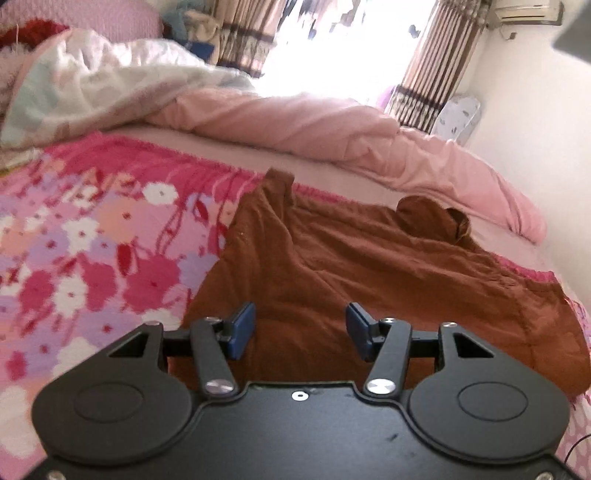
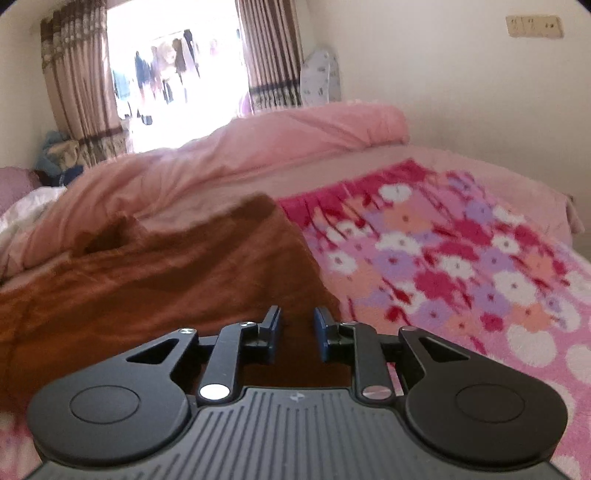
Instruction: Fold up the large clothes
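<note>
Blue-padded fingers (image 1: 242, 329) of the left gripper (image 1: 300, 330) are spread wide above the brown garment (image 1: 369, 273), holding nothing. On the right gripper (image 2: 297, 332) the fingers (image 2: 322, 332) stand apart with a narrower gap, over the right edge of the same garment (image 2: 166, 280), and nothing is between them. No brand or writing can be read anywhere; only a small pale mark sits on the ribbed body of the right gripper. The garment is rust brown, wrinkled, spread loosely on a floral blanket (image 1: 74, 258) with pink, white and lilac flowers. Behind it lies a bunched pink quilt (image 1: 332, 129). Striped curtains (image 2: 74, 92) frame a very bright window (image 2: 173, 74), and an air conditioner (image 1: 528, 11) hangs on the wall.
</note>
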### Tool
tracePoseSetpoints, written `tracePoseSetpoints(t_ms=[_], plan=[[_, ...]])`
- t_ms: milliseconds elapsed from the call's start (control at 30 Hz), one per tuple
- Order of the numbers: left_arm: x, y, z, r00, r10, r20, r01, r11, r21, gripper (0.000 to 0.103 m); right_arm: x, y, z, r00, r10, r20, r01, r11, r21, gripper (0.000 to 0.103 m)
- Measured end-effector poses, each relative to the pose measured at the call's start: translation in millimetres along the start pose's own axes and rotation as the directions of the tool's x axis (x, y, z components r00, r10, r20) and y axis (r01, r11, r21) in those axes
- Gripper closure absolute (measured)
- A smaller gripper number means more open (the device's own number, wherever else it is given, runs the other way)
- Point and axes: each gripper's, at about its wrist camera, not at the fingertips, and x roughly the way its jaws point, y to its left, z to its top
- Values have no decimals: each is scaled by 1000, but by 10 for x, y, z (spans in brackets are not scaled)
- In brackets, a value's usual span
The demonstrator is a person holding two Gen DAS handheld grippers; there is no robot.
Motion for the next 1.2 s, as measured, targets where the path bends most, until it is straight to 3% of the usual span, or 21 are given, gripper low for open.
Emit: tracePoseSetpoints(t_ms=[100, 300, 433, 600, 667, 833, 1000, 1200], plan=[[-210, 13, -65, 999, 5, 46, -5, 1000, 0, 43, -207, 306, 38, 996, 75, 51, -75, 997, -11, 61], [-71, 208, -141, 999, 39, -8, -39, 997, -62, 43, -368, 1249, -60, 962, 271, 26, -268, 959, -95, 61], [67, 369, -233, 999, 26, -36, -30, 992, -121, 41, -329, 1776, -234, 956, 293, -4, -291, 947, -137, 61], [-68, 443, -221, 999, 27, -37, -33, 985, -172, 42, -100, 2079, -454, 976, 205, -76, -215, 960, -178, 60], [-205, 518, -264, 1000, 18, -21, -23, 967, -252, 42, -47, 2102, -536, 977, 191, -96, -204, 966, -160, 59], [-317, 639, -504, 995, -98, 17, 95, 874, -476, 41, -16, 2105, -623, 981, 171, -96, -184, 972, -148, 58], [-58, 595, -603, 993, -115, -12, 89, 826, -557, 41, -23, 2119, -615, 981, 165, -105, -180, 971, -157, 58], [96, 667, -604, 990, -127, 65, 139, 755, -640, 40, 12, 2123, -603, 979, 171, -116, -187, 970, -153, 58]])
